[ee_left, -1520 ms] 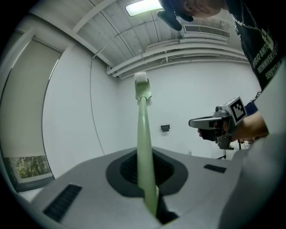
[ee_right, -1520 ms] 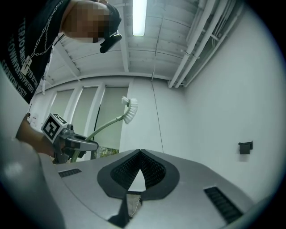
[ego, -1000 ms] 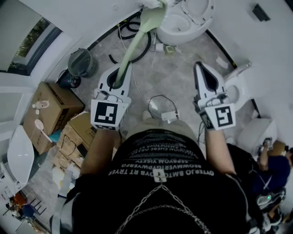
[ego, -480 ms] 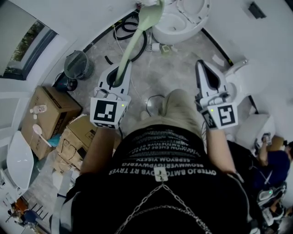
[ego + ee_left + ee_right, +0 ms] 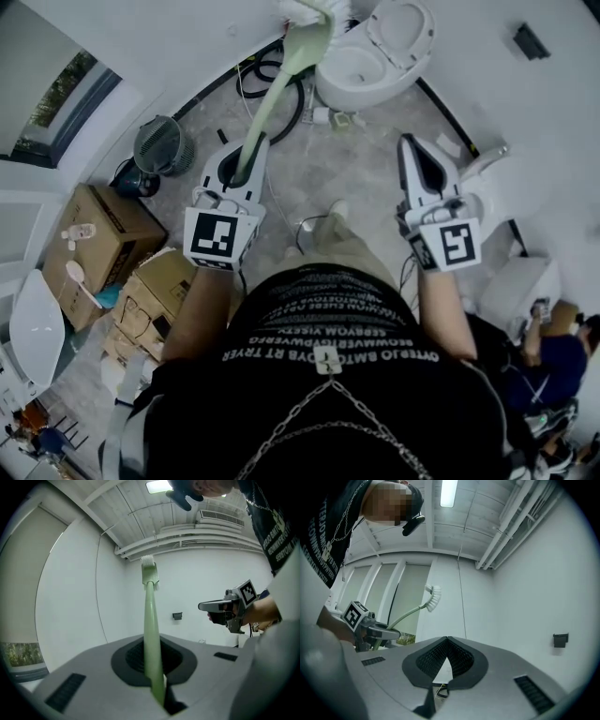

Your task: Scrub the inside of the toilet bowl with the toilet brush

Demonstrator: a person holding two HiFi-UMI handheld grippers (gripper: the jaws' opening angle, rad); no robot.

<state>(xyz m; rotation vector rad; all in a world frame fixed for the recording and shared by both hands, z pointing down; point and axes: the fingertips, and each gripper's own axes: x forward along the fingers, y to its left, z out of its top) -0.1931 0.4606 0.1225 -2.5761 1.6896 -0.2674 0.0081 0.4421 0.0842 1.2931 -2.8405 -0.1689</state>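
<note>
Left gripper (image 5: 249, 148) is clamped on the long pale green plastic toilet brush (image 5: 279, 82), the handle running up between its jaws. From my seat, the left gripper view shows the brush's white bristle head (image 5: 147, 562) raised in the air before a white wall. The right gripper (image 5: 406, 142) is clenched on nothing, jaw tips together. In the head view I see the white ceramic toilet bowl (image 5: 330, 86) with its lid up, the bristles just left of it and not inside. Brown cardboard boxes (image 5: 105, 221) sit far left, a dark round fan (image 5: 159, 145) beside them, and a black coiled hose (image 5: 265, 62) near the bowl.
</note>
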